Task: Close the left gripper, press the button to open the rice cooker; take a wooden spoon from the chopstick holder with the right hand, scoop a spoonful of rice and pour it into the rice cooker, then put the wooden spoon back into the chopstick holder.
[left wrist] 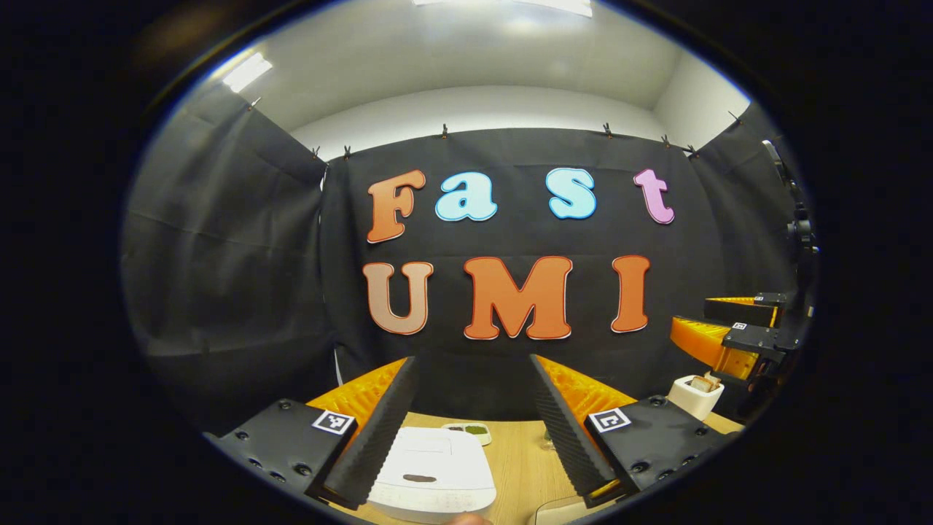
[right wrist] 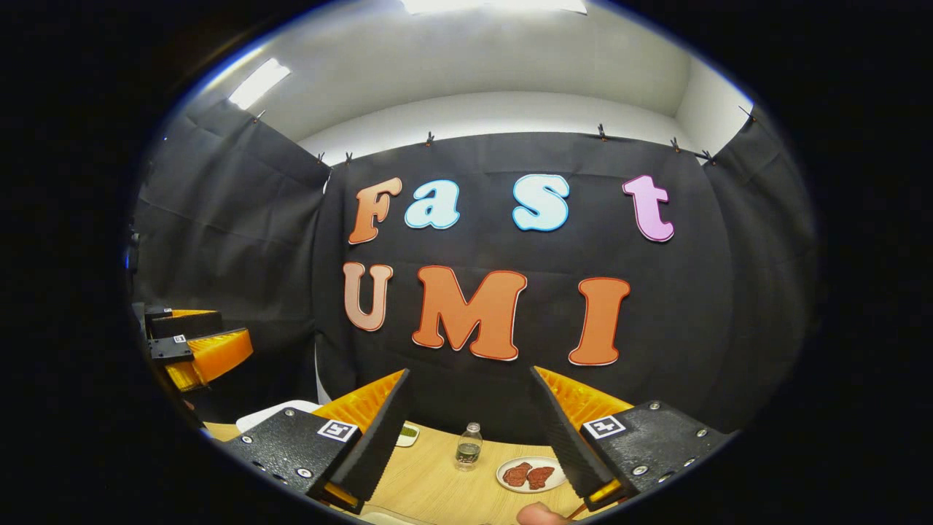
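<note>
Below my left gripper (left wrist: 474, 361) the white rice cooker (left wrist: 430, 474) sits on the wooden table with its lid down. The gripper's jaws stand wide apart and hold nothing. Farther right stands a white chopstick holder (left wrist: 696, 397), with wooden spoon ends (left wrist: 705, 381) poking out of its top. Above the holder hovers my right gripper (left wrist: 692, 313). In the right gripper view my right gripper (right wrist: 469, 372) is open and empty, high over the table. At the far left hangs the left gripper (right wrist: 235, 326), with a corner of the rice cooker (right wrist: 277, 414) under it.
A small dish with green food (left wrist: 470, 432) lies behind the cooker. A small clear bottle (right wrist: 468, 446) and a plate of red meat slices (right wrist: 531, 475) stand on the table (right wrist: 430, 481). A fingertip (right wrist: 539, 515) shows at the bottom edge. Black cloth walls the booth.
</note>
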The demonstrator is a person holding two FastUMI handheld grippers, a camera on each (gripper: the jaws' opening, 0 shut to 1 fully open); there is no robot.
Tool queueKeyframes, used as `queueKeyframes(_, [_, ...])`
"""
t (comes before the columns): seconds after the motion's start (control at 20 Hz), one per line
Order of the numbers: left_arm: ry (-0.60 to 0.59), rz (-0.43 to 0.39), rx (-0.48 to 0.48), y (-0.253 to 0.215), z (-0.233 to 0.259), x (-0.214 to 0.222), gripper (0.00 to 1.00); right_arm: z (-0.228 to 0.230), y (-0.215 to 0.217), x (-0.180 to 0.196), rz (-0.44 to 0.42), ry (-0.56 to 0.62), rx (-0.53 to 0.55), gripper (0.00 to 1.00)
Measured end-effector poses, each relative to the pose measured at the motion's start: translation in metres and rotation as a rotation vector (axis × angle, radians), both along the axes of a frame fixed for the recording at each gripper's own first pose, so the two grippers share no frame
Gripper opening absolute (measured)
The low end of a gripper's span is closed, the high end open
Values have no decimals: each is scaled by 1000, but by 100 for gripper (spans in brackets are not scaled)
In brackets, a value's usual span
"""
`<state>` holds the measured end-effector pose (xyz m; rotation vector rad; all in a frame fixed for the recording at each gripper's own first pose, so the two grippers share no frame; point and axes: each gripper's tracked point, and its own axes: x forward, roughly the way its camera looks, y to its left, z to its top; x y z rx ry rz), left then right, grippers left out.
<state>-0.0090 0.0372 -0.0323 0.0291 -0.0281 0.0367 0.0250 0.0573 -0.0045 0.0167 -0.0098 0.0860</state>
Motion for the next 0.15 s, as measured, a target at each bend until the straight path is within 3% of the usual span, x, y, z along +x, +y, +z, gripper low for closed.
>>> queueKeyframes(0.15, [-10,-10,-5,0,5,3,100,-1,-1,0,-4,-1,7,97])
